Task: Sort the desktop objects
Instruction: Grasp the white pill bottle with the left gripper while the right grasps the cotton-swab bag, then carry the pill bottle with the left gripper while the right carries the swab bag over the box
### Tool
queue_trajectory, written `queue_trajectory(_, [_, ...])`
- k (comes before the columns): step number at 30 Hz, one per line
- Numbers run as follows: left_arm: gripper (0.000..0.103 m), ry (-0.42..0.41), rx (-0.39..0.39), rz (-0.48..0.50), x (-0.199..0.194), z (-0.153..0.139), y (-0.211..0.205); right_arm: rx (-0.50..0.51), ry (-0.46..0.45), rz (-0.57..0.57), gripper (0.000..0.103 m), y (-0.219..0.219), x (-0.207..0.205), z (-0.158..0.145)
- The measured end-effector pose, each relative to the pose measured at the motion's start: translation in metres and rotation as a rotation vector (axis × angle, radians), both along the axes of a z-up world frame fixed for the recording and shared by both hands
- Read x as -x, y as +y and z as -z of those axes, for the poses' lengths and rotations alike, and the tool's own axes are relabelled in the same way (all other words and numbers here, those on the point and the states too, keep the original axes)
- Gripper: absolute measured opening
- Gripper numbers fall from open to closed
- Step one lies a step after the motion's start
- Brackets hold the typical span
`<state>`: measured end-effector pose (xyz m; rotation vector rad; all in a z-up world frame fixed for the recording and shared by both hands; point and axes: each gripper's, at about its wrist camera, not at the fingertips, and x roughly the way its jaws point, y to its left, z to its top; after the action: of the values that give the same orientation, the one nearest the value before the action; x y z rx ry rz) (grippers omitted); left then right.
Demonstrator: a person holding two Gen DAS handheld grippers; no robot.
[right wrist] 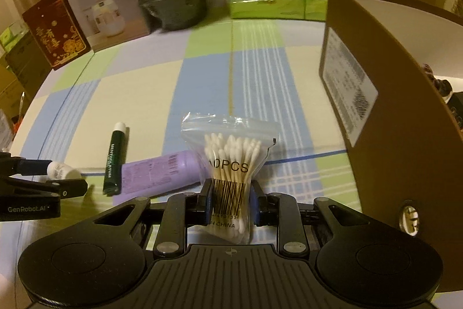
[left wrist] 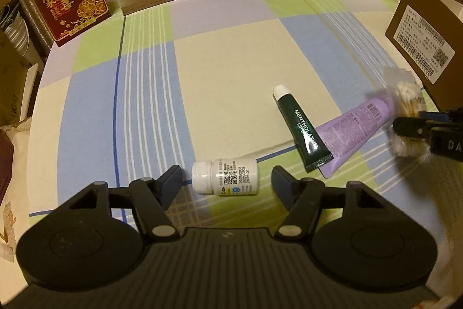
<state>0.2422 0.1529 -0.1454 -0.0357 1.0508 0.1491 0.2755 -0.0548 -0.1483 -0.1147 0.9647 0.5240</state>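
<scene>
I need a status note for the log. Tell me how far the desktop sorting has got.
Done: nothing visibly sorted; whether anything lies in the brown cardboard box cannot be seen. In hand: the right gripper is shut on the bag of cotton swabs; the left gripper straddles the white pill bottle, pads not yet pressing. Left: the green lip balm tube and the purple tube beneath it lie on the checked cloth.

Under my fingers lies a matt woven checked tablecloth (left wrist: 231, 71). The white pill bottle (left wrist: 228, 177) looks smooth plastic; my cotton swab bag (right wrist: 231, 152) is glossy clear film.
</scene>
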Motion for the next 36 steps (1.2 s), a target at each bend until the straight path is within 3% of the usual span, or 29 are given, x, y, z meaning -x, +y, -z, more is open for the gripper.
queue_trajectory(7, [0.042, -0.015, -0.017, 0.030, 0.002, 0.002, -0.002, -0.002, 0.008, 0.002, 0.022, -0.006, 0.002, -0.001])
queue_trajectory(24, [0.042, -0.040, -0.009, 0.036, 0.033, -0.015, -0.017, -0.044, 0.029, -0.046, 0.020, -0.016, 0.031, -0.018])
queue_trajectory(36, [0.042, -0.125, -0.006, 0.085, 0.061, -0.060, -0.052, -0.123, 0.009, -0.106, 0.020, -0.031, 0.059, -0.058])
